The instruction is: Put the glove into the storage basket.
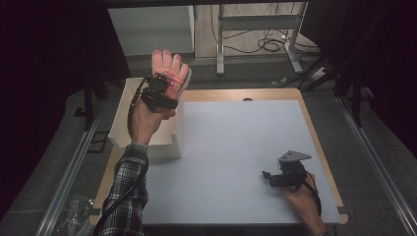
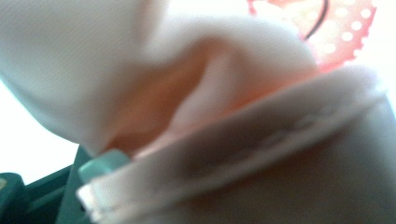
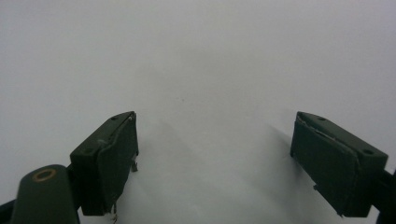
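Pink, dotted fabric: we hold a glove (image 1: 170, 69) aloft over the white bin (image 1: 125, 132), our left gripper (image 1: 160, 88) clenched on its hemmed cuff. Soft, light and floppy, it handles best by that cuff. Our right gripper (image 1: 271, 178) rests released on the table (image 1: 231, 147).

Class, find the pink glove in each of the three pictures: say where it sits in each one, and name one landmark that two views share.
High view: the pink glove is upper left, held up above the white box by the left gripper.
Left gripper view: the glove covers most of the frame, its stitched hem running across the lower part.
Right gripper view: the glove is not in it.
Shared landmark: the pale table top, seen between the open fingers in the right gripper view.
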The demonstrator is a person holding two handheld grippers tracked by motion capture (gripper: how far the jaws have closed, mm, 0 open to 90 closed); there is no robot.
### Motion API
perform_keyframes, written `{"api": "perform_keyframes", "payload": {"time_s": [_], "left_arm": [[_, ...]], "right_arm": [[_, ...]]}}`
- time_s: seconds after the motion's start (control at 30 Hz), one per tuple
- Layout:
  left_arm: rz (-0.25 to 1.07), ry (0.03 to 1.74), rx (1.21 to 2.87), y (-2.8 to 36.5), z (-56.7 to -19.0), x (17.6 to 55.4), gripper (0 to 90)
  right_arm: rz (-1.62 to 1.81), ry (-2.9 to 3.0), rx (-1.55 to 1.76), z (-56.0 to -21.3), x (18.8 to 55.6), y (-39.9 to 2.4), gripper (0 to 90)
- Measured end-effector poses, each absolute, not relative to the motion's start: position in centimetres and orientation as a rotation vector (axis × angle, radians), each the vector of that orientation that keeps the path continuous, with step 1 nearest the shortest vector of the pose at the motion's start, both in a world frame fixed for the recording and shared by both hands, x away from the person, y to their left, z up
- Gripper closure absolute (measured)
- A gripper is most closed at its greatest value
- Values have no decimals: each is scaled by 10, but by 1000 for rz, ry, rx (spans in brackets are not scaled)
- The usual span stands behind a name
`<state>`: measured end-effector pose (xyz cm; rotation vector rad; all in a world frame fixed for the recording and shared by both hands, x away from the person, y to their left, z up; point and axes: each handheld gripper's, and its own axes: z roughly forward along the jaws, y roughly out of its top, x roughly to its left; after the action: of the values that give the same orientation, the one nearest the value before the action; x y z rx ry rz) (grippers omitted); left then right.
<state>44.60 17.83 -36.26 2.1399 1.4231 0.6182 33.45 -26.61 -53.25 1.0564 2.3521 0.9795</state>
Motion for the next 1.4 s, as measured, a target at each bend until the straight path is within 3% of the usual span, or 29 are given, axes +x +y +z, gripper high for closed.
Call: {"api": "perform_keyframes", "payload": {"time_s": [0.63, 1.03, 1.4], "left_arm": [[494, 1643, 2100, 223, -424, 462, 365], [353, 1730, 2140, 216, -467, 484, 350], [208, 1745, 2220, 201, -484, 503, 321]], "right_arm": [[979, 2352, 1057, -533, 335, -266, 153], [979, 2352, 1057, -533, 335, -266, 153], [979, 2352, 1057, -533, 335, -266, 153]]}}
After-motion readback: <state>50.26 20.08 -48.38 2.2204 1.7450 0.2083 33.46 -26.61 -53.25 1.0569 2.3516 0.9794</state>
